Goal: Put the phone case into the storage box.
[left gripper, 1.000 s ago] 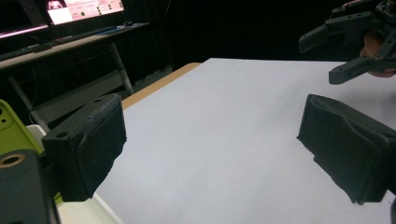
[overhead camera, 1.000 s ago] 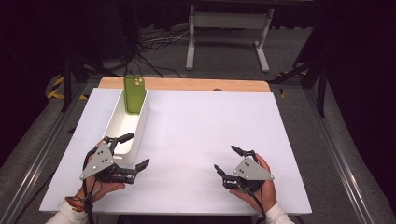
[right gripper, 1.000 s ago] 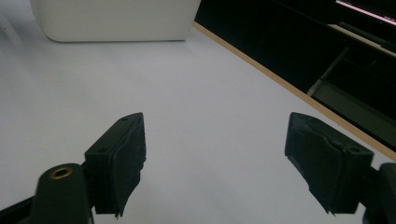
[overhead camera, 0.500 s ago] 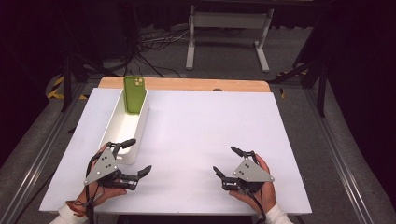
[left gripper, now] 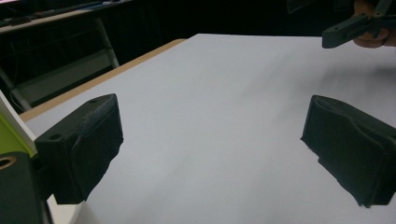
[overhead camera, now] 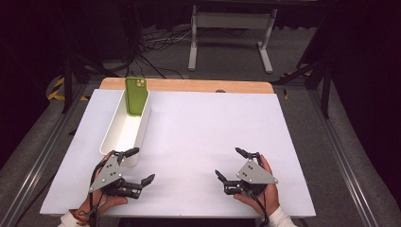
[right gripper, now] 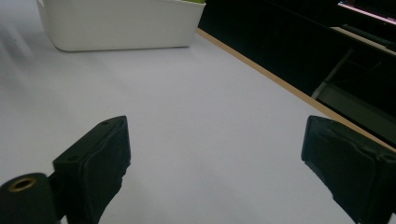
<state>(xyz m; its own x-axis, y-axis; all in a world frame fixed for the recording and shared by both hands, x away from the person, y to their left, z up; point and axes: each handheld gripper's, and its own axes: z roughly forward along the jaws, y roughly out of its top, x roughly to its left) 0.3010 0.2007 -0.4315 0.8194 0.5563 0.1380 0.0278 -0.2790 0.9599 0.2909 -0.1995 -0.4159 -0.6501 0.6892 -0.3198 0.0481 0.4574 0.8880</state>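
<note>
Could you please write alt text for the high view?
A person's two open grippers, left and right, rest empty on a white table. A green phone stands in a white bin beyond the left one.

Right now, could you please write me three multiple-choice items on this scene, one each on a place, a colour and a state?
1. Where does the phone stand?
A. flat on the table's middle
B. upright at the far end of the white bin
C. in a gripper

2. What colour is the phone?
A. green
B. red
C. blue

3. How is the right gripper?
A. shut on the phone
B. shut on nothing
C. open, holding nothing

Key: 1 B, it leans inside the bin's far end; 2 A, its back is green; 3 C, bare table shows between its wide-apart jaws, which have just been opening.
</note>
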